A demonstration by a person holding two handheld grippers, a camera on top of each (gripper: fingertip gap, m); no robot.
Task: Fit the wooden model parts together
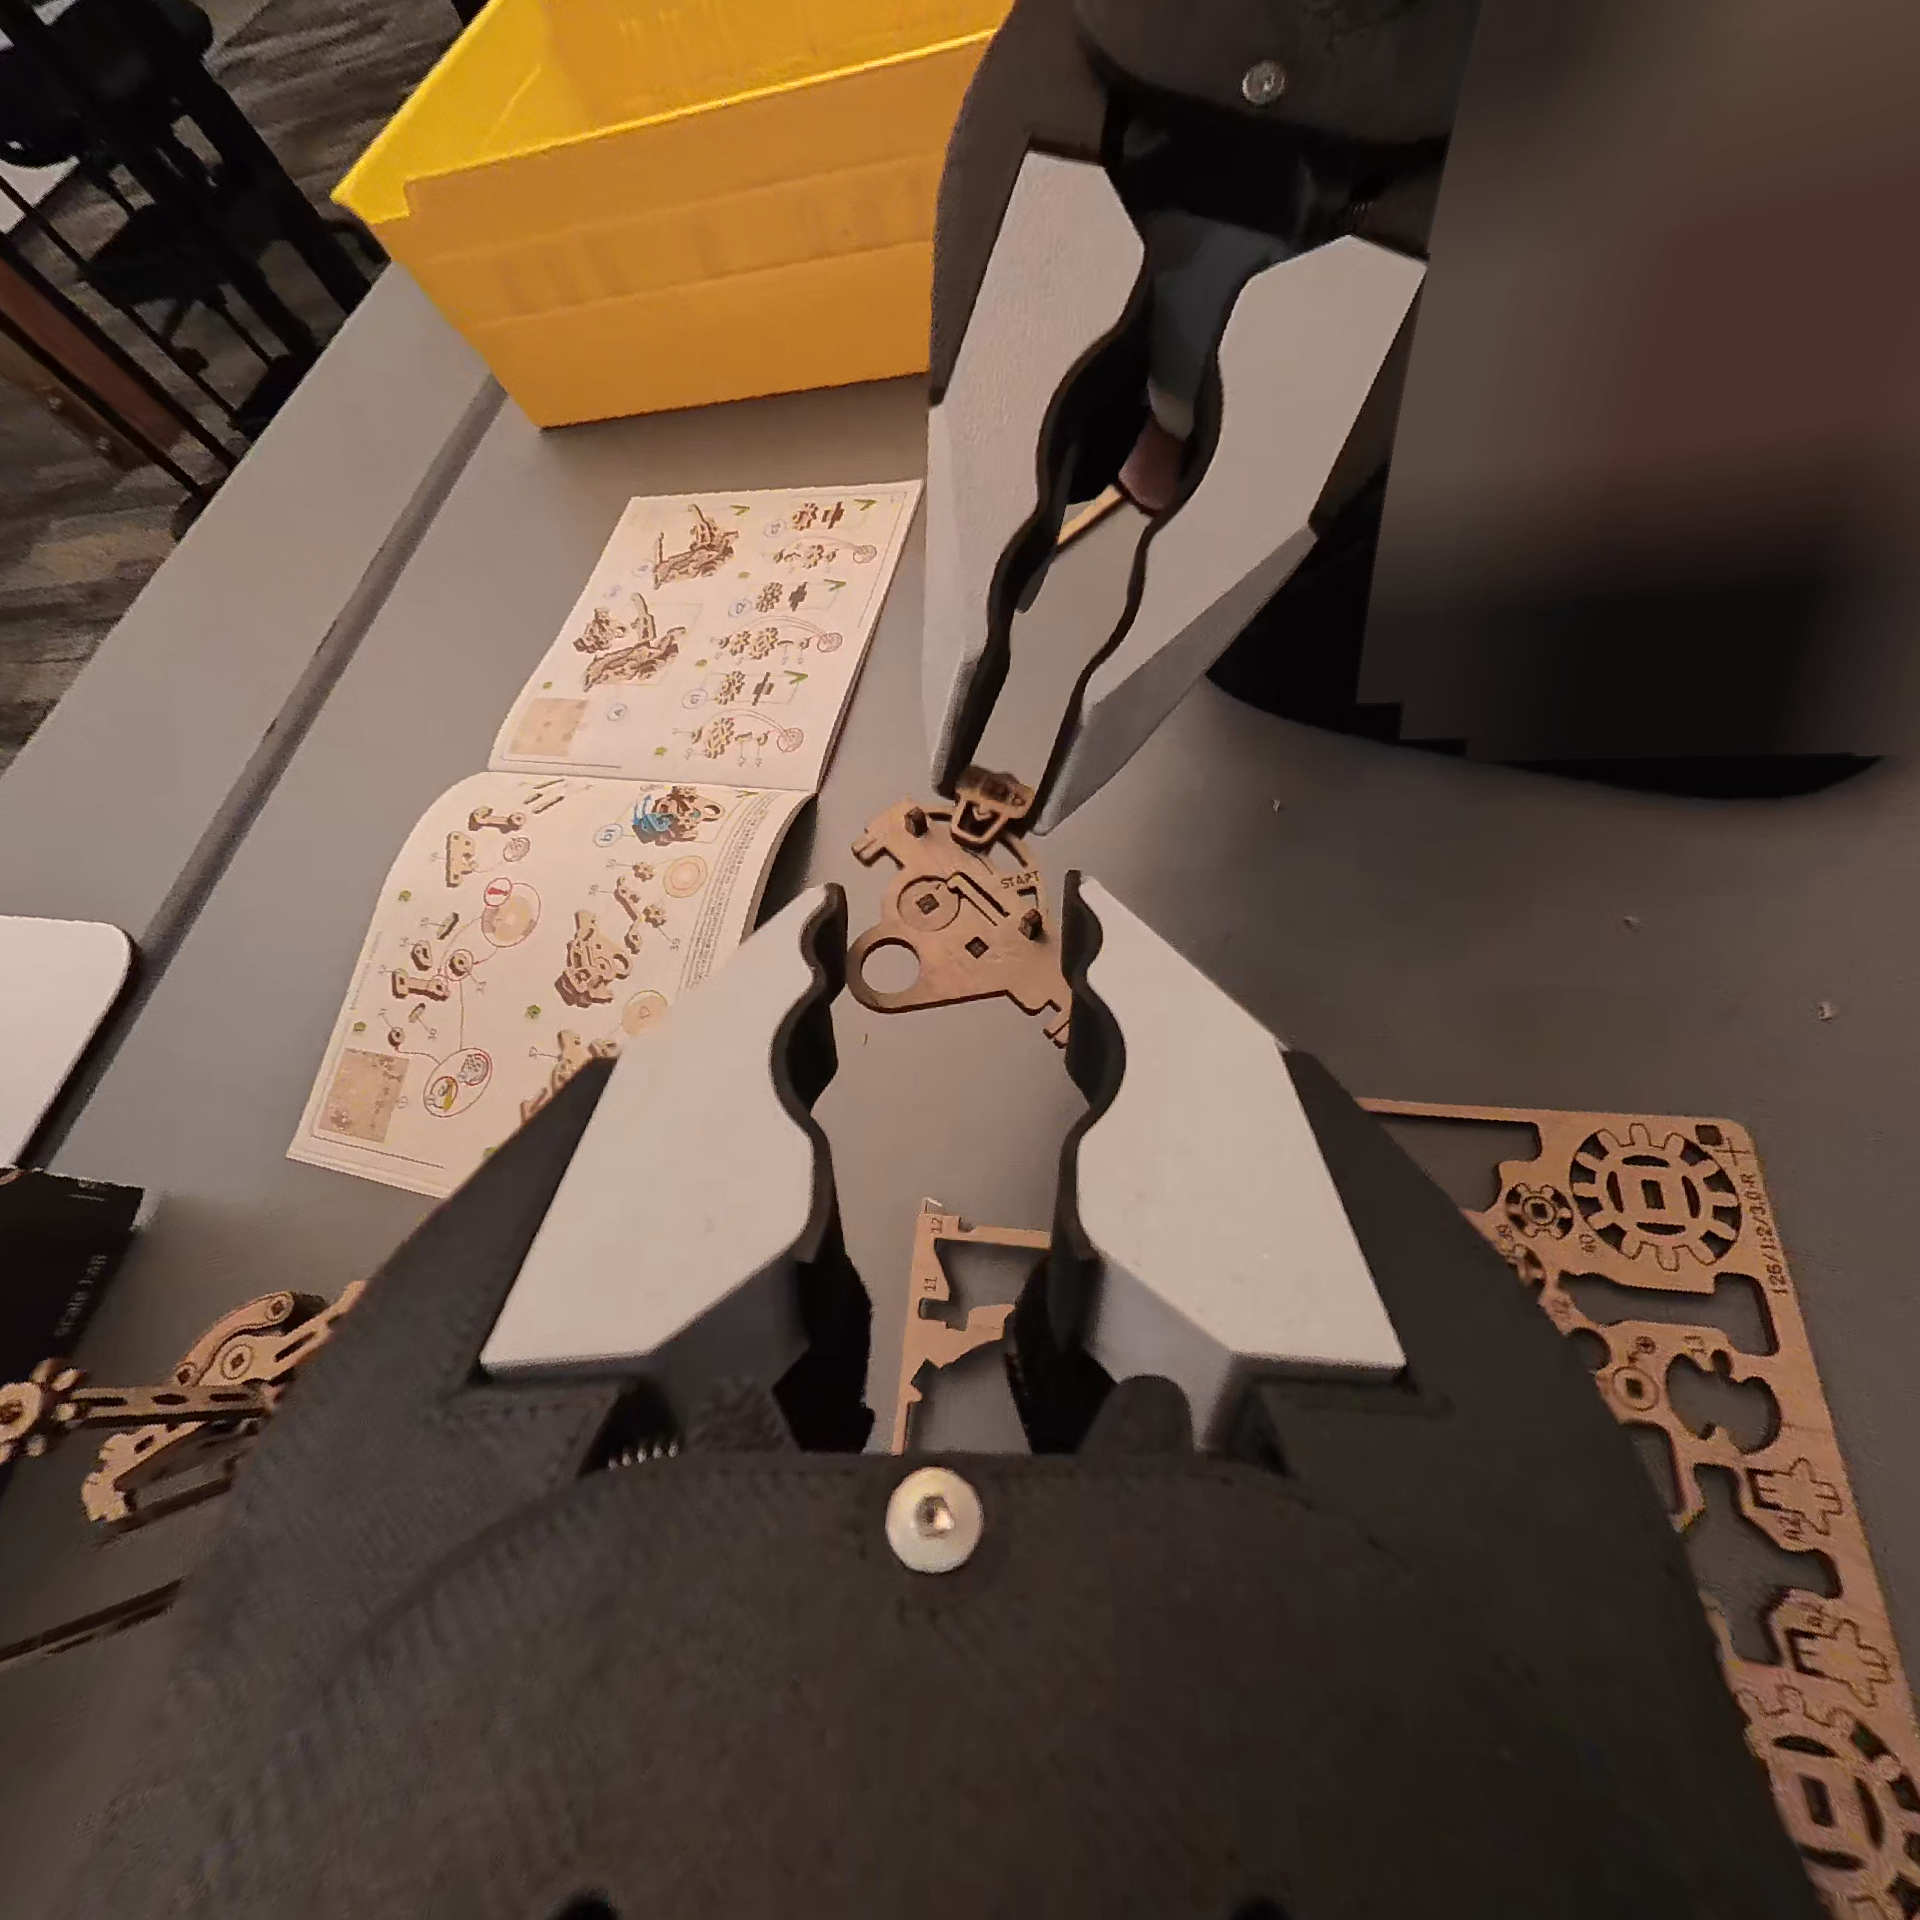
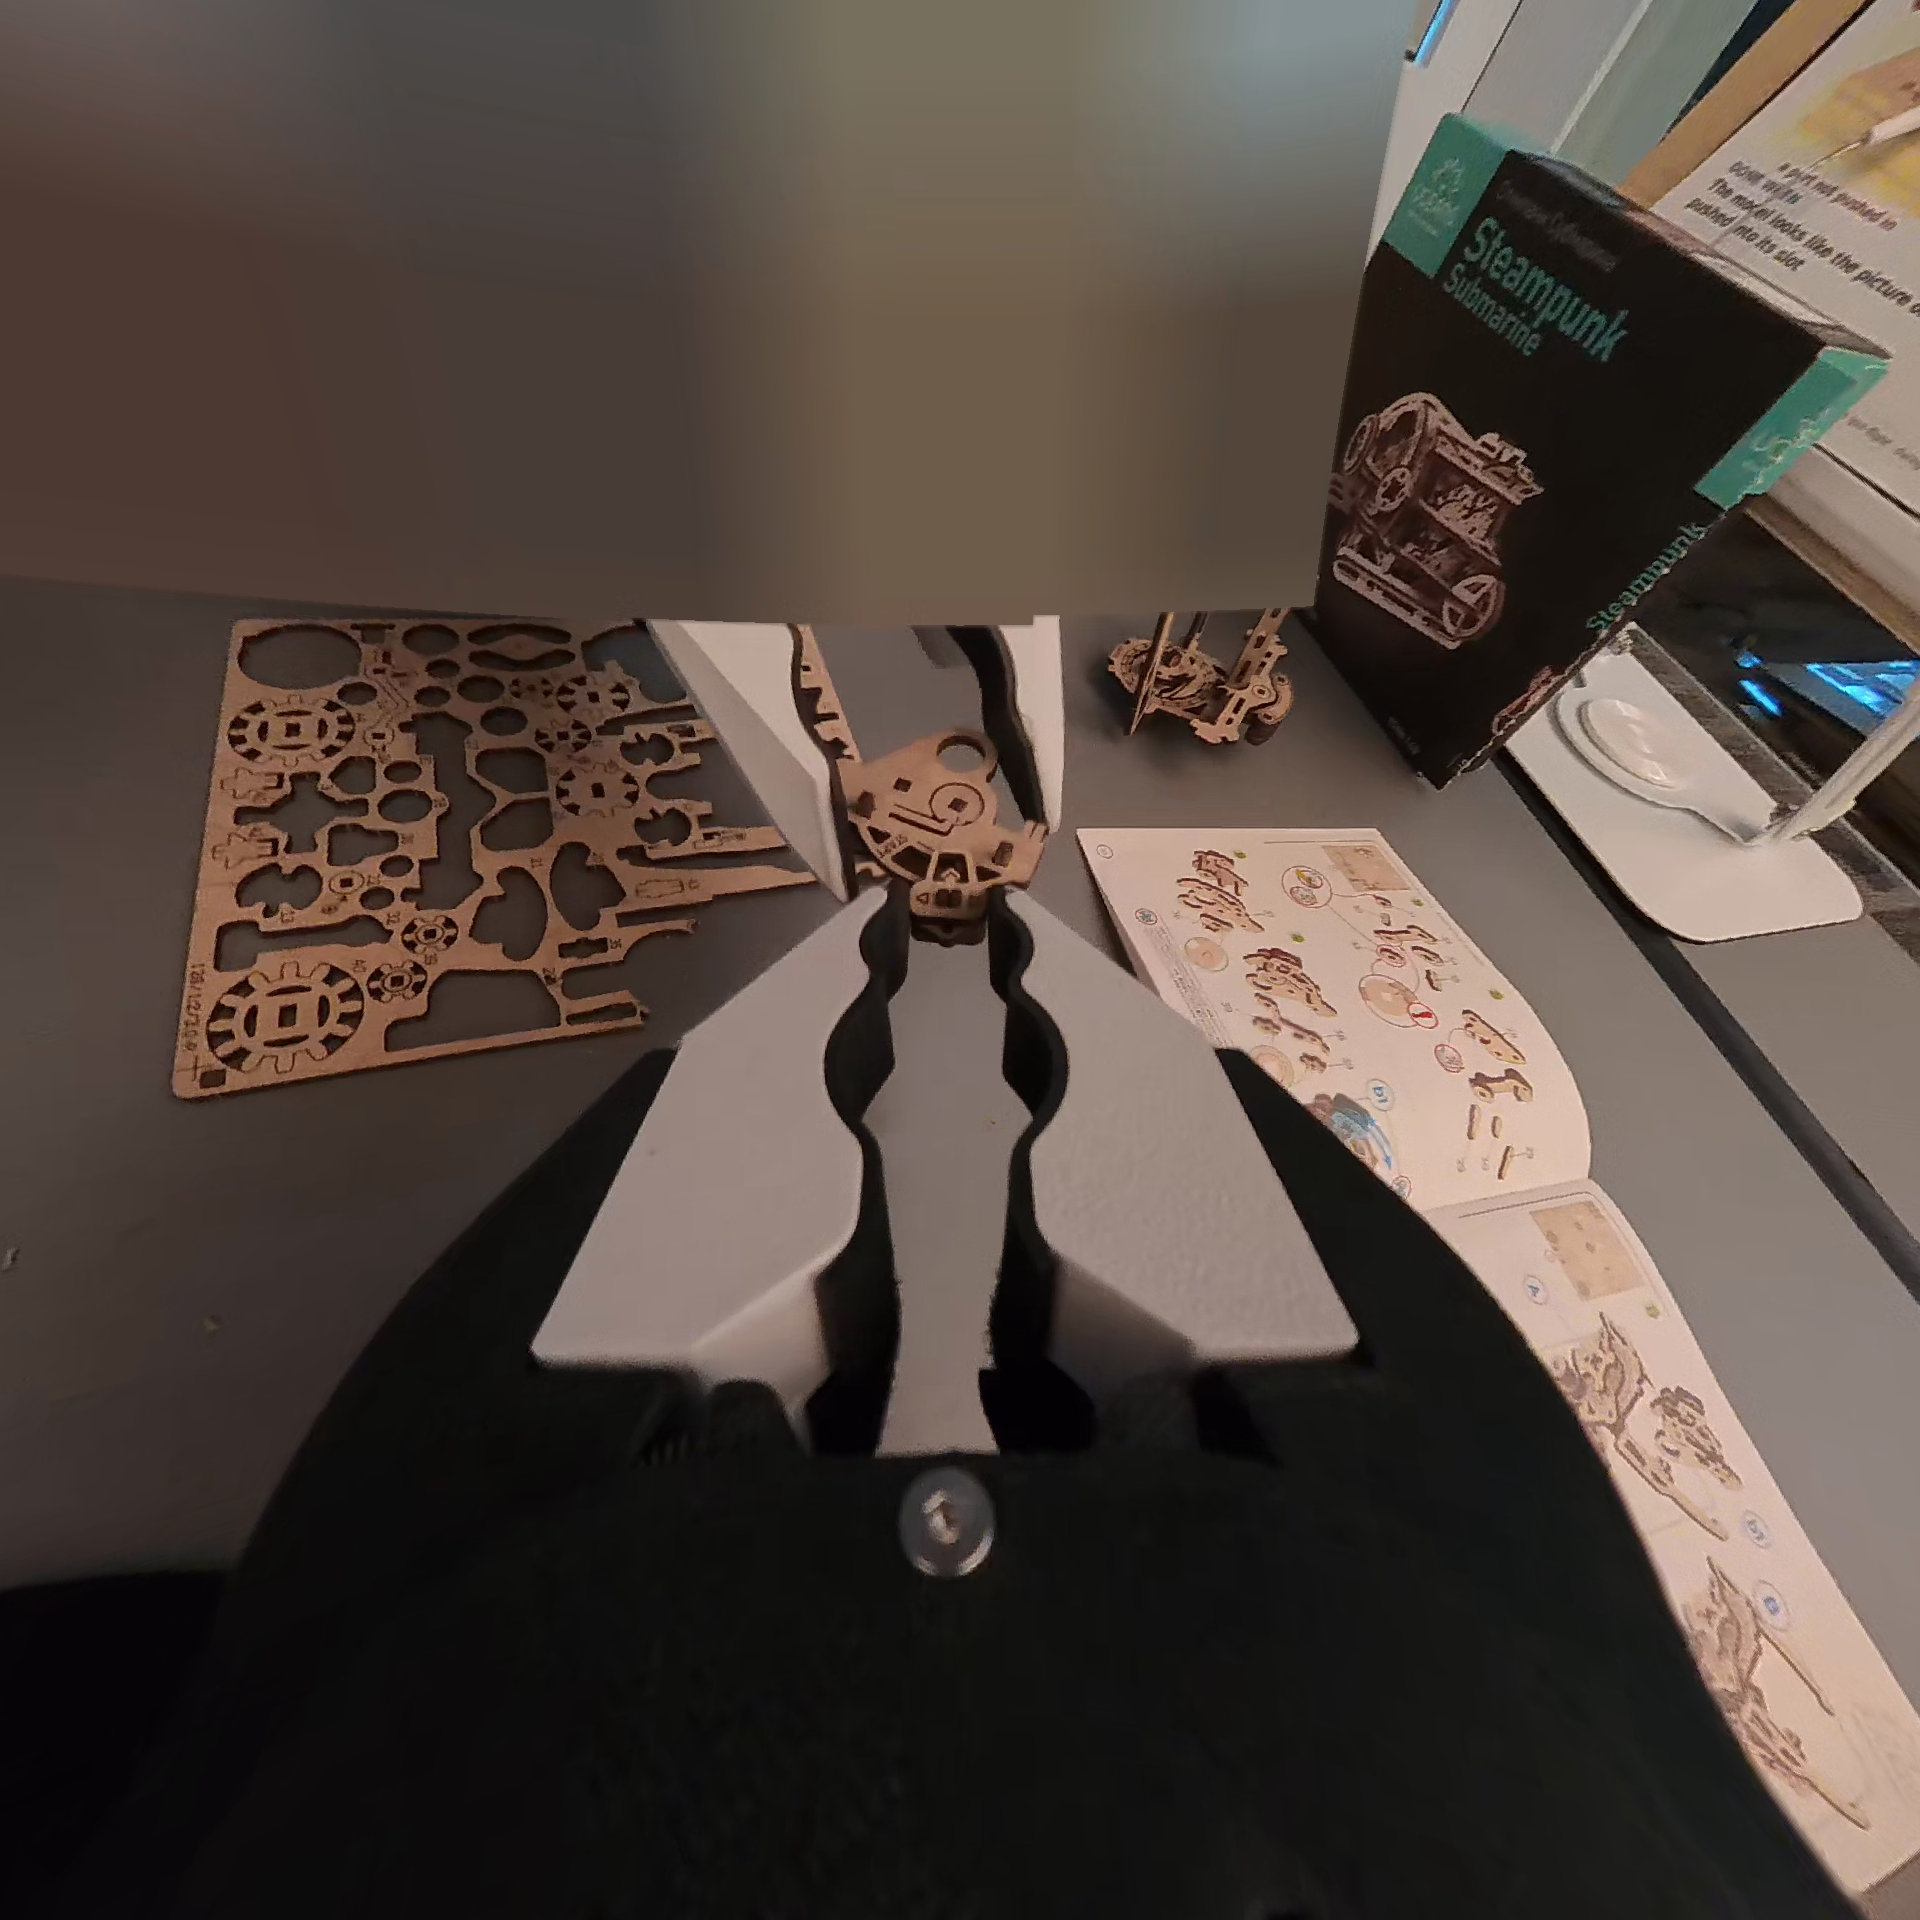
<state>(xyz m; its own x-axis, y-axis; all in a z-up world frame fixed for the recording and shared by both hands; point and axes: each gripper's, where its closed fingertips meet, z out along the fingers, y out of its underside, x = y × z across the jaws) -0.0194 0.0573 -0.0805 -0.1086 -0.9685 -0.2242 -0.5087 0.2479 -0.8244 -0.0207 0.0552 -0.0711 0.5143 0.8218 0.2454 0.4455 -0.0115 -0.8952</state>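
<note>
Two wrist cams, facing each other across the wooden plate [image 1: 961, 930] on the grey table [image 1: 1455, 935]. Left wrist cam sits close above and behind its own gripper [image 1: 951, 925], angled down at the plate; beyond the plate it sees the right gripper [image 1: 1000, 800], the yellow bin [image 1: 675, 239] far behind, the booklet [image 1: 623, 831] left of the plate. Right wrist cam looks from the opposite side, equally close, own gripper [image 2: 943, 914] in front, left gripper [image 2: 935, 821] beyond the plate [image 2: 925, 810]. Shared: plate, booklet [image 2: 1351, 1039], cut-out sheet [image 2: 416, 831] [image 1: 1662, 1351], both grippers.
</note>
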